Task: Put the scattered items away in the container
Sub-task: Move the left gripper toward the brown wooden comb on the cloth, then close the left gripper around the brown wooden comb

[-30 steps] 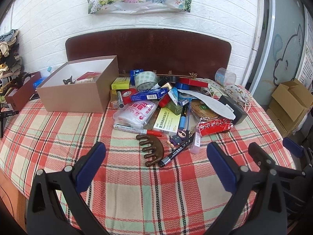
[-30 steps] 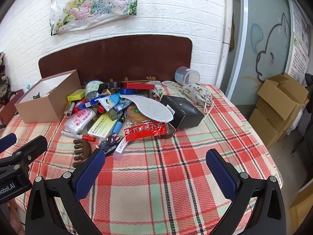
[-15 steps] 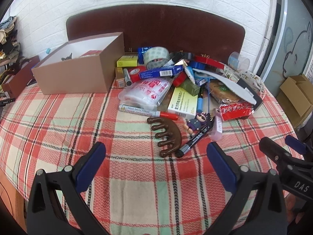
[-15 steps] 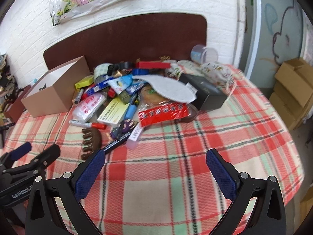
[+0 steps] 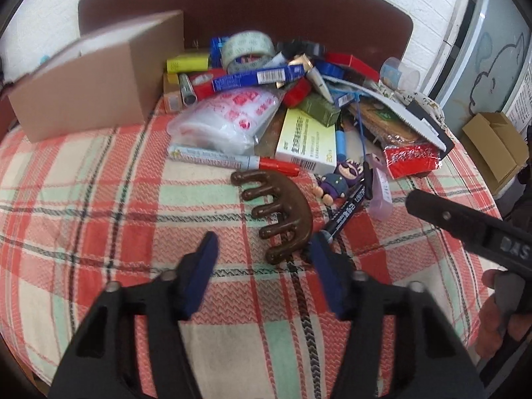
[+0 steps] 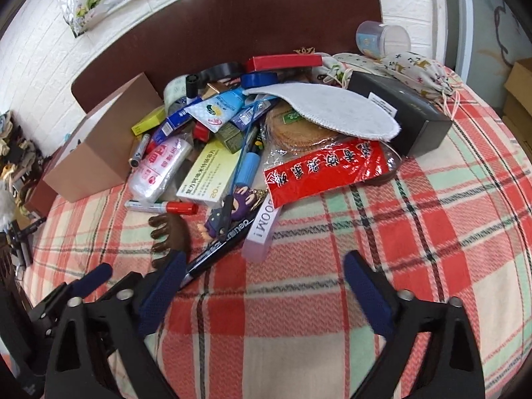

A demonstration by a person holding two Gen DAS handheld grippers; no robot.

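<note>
A brown wooden comb (image 5: 279,212) lies on the plaid cloth, in front of a pile of scattered items. My left gripper (image 5: 262,259) is open, its blue pads either side of the comb's near end, not closed on it. The comb also shows in the right wrist view (image 6: 171,232). My right gripper (image 6: 262,286) is open and empty above the cloth, just short of a black marker (image 6: 219,246). The brown cardboard box (image 5: 96,76) stands at the back left and also shows in the right wrist view (image 6: 99,153).
The pile holds a red-capped marker (image 5: 229,159), a yellow-white medicine box (image 5: 307,141), a purple figurine (image 5: 335,183), a tape roll (image 5: 247,48), a red packet (image 6: 326,169), a white insole (image 6: 329,113) and a black box (image 6: 402,113). A dark headboard (image 5: 299,6) stands behind.
Both grippers have moved forward and down toward the pile. My left gripper's jaws have narrowed and now straddle the comb's near end.
</note>
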